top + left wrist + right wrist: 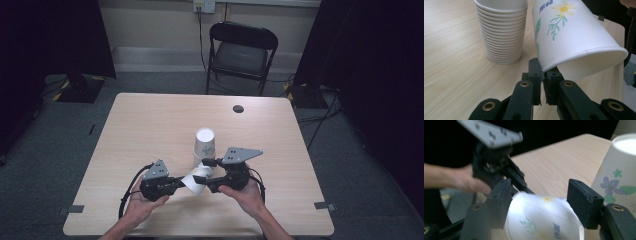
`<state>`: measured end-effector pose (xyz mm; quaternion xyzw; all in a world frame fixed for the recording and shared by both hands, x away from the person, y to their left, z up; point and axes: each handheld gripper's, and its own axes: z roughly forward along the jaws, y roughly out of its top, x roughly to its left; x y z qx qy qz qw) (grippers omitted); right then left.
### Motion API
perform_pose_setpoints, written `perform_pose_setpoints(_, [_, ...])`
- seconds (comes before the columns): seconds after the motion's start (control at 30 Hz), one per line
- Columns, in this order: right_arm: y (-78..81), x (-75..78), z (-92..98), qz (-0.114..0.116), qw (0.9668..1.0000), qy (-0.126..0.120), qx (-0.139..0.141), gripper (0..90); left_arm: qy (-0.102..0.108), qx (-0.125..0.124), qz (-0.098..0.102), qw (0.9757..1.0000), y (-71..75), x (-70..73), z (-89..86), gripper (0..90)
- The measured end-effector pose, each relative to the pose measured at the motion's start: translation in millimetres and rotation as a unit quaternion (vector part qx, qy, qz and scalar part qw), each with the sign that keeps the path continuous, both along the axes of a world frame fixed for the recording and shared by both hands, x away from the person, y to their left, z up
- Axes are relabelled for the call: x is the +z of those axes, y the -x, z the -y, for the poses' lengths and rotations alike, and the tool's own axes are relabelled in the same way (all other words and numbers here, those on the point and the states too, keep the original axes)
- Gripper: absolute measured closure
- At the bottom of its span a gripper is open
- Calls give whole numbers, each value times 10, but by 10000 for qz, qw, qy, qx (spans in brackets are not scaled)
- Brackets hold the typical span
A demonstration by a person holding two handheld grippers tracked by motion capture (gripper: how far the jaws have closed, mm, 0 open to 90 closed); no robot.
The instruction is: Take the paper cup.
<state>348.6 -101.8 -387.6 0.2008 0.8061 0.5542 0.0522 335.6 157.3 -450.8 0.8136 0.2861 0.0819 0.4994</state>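
Observation:
A white paper cup [196, 181] with a flower print lies tilted between my two grippers, just above the table's near part. My left gripper [543, 72] is shut on the rim of that cup [574, 37], pinching its wall between the pads. My right gripper [541, 200] has its jaws on either side of the cup's body [541, 220], and the pads press against it. In the high view the left gripper [182, 182] comes in from the left and the right gripper [210, 175] from the right. A stack of upturned paper cups [205, 145] stands just behind them.
The wooden table [150, 125] has a small dark round hole [238, 108] near its far edge. A black folding chair [240, 50] stands beyond the table. In the left gripper view the cup stack [502, 32] is close on the left.

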Motion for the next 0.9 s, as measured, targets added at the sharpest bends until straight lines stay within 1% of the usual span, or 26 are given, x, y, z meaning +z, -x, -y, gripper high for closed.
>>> perform_pose_setpoints(0.1, [0, -60, -30, 178, 9992, 350, 47, 365, -16, -39, -22, 10000, 8, 4, -2, 860])
perform_pose_setpoints(0.17, [9, -74, -40, 347, 9977, 576, 14, 344, -46, -57, -15, 10000, 11, 2, 1, 861])
perform_pose_setpoints(0.23, [22, -78, -46, 409, 9970, 652, 96, 339, -53, -47, -19, 10000, 13, 4, 2, 861])
perform_pose_setpoints(0.33, [52, -78, -60, 513, 9955, 772, 208, 335, 6, -72, -51, 10000, 14, 14, -4, 863])
perform_pose_setpoints(0.43, [69, -88, -76, 628, 9929, 959, 314, 310, 43, -81, -79, 9999, 12, 25, -22, 867])
perform_pose_setpoints(0.47, [73, -94, -76, 645, 9923, 999, 360, 293, 48, -96, -93, 9999, 13, 26, -25, 869])
perform_pose_setpoints(0.53, [84, -109, -72, 717, 9905, 1068, 496, 231, 72, -119, -104, 9998, 14, 28, -26, 872])
perform_pose_setpoints(0.6, [88, -130, -65, 778, 9891, 1132, 537, 169, 115, -122, -137, 9998, 8, 24, -24, 872])
perform_pose_setpoints(0.63, [94, -146, -65, 831, 9879, 1187, 548, 155, 87, -138, -134, 9998, 0, 22, -30, 873])
perform_pose_setpoints(0.67, [99, -166, -69, 865, 9867, 1246, 586, 142, 120, -126, -166, 9997, -3, 19, -29, 874])
perform_pose_setpoints(0.77, [129, -220, -94, 1048, 9800, 1561, 643, 134, 189, -129, -227, 9995, -21, 34, -59, 876])
perform_pose_setpoints(0.8, [132, -236, -101, 1095, 9778, 1656, 668, 132, 250, -111, -259, 9993, -27, 37, -73, 878])
perform_pose_setpoints(0.87, [136, -258, -105, 1126, 9766, 1702, 674, 133, 327, -88, -335, 9989, -40, 32, -94, 879])
perform_pose_setpoints(0.9, [137, -265, -109, 1138, 9757, 1740, 684, 133, 284, -103, -323, 9990, -46, 30, -101, 880])
